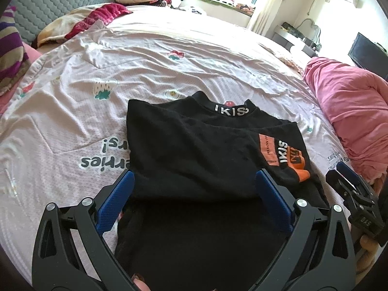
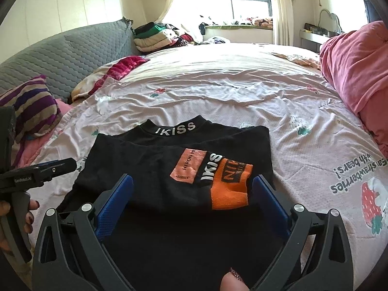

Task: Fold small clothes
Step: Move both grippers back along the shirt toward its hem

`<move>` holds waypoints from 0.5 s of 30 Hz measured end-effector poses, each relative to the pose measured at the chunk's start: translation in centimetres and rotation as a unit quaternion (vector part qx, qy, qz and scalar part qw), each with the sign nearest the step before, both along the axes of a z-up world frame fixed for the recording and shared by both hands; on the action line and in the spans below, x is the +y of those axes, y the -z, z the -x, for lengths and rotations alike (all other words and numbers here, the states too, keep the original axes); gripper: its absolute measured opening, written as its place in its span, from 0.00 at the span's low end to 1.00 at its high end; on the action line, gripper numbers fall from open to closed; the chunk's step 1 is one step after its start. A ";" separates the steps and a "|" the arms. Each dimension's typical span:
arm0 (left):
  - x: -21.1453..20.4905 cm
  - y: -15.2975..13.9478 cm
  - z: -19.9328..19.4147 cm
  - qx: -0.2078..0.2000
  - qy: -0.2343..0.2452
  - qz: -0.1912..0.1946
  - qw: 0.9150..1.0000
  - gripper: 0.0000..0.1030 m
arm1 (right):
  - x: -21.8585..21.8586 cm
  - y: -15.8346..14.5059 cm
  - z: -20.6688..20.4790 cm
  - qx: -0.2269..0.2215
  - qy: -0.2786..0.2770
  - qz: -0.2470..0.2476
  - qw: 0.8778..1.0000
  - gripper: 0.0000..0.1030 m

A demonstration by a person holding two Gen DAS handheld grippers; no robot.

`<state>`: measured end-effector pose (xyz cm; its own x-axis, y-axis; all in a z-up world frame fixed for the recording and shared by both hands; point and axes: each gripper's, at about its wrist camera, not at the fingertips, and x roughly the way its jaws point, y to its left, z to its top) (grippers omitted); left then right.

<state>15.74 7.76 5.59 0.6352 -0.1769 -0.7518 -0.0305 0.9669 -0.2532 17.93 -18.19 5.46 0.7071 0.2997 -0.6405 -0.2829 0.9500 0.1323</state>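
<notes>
A small black shirt (image 1: 194, 150) with a white "IKISS" collar and an orange-cuffed sleeve (image 1: 298, 167) lies partly folded on the bed, sleeves laid across the body. It also shows in the right wrist view (image 2: 155, 174), with the orange cuff (image 2: 230, 189) on top. My left gripper (image 1: 194, 181) is open, its blue fingers spread over the shirt's near part. My right gripper (image 2: 191, 186) is open, its fingers either side of the cuffed sleeve. Neither holds cloth. The right gripper also shows at the right edge of the left wrist view (image 1: 351, 194); the left gripper shows in the right wrist view (image 2: 60, 166).
The bed has a pale pink sheet (image 1: 109, 84) with strawberry prints. A pink duvet (image 1: 351, 111) is bunched at the right. A striped pillow (image 2: 34, 106), a grey quilted headboard (image 2: 72, 55) and a pile of folded clothes (image 2: 155, 36) lie at the left and back.
</notes>
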 end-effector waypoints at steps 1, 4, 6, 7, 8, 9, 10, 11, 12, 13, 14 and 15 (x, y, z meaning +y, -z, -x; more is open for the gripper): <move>0.0 -0.1 0.2 -0.002 0.000 0.000 1.000 0.91 | 0.0 -0.1 0.2 -0.001 -0.001 0.000 1.000 0.95; 0.2 -0.8 0.8 -0.009 -0.001 0.000 1.000 0.91 | -0.3 -0.3 0.9 -0.005 0.001 0.002 1.000 0.95; 0.4 -1.3 1.3 -0.016 -0.004 0.000 1.000 0.91 | -0.5 -0.5 1.2 -0.007 0.003 0.000 1.000 0.95; 0.4 -1.5 1.4 -0.018 -0.006 0.000 1.000 0.91 | -0.7 -0.5 1.4 -0.008 0.005 -0.001 1.000 0.95; 0.5 -1.8 1.6 -0.022 -0.007 -0.001 1.000 0.91 | -0.8 -0.6 1.6 -0.008 0.006 -0.002 1.000 0.95; 0.6 -2.0 1.8 -0.025 -0.007 -0.002 1.000 0.91 | -1.1 -0.7 1.8 -0.009 0.007 -0.003 1.000 0.95; 0.6 -2.2 2.0 -0.028 -0.008 -0.003 1.000 0.91 | -1.1 -0.7 2.0 -0.010 0.008 -0.002 1.000 0.95; 0.6 -2.4 2.2 -0.031 -0.007 -0.006 0.999 0.91 | -1.3 -0.8 2.3 -0.010 0.010 -0.002 1.000 0.95; 0.6 -2.6 2.6 -0.034 -0.008 -0.012 0.999 0.91 | -1.5 -0.9 2.5 -0.011 0.011 -0.002 1.000 0.95; 0.6 -2.7 2.8 -0.036 -0.008 -0.016 0.999 0.91 | -1.6 -0.9 2.6 -0.011 0.012 -0.002 1.000 0.95; 0.7 -2.8 3.0 -0.038 -0.009 -0.019 0.999 0.91 | -1.8 -0.9 2.9 -0.012 0.013 -0.001 1.000 0.95; 0.8 -2.9 3.4 -0.040 -0.009 -0.021 0.999 0.91 | -2.0 -1.0 3.1 -0.012 0.014 -0.001 1.000 0.95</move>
<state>12.31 8.55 8.53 0.6961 -0.1339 -0.7053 -0.0289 0.9764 -0.2138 14.80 -20.21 6.44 0.7307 0.2805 -0.6224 -0.2594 0.9574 0.1270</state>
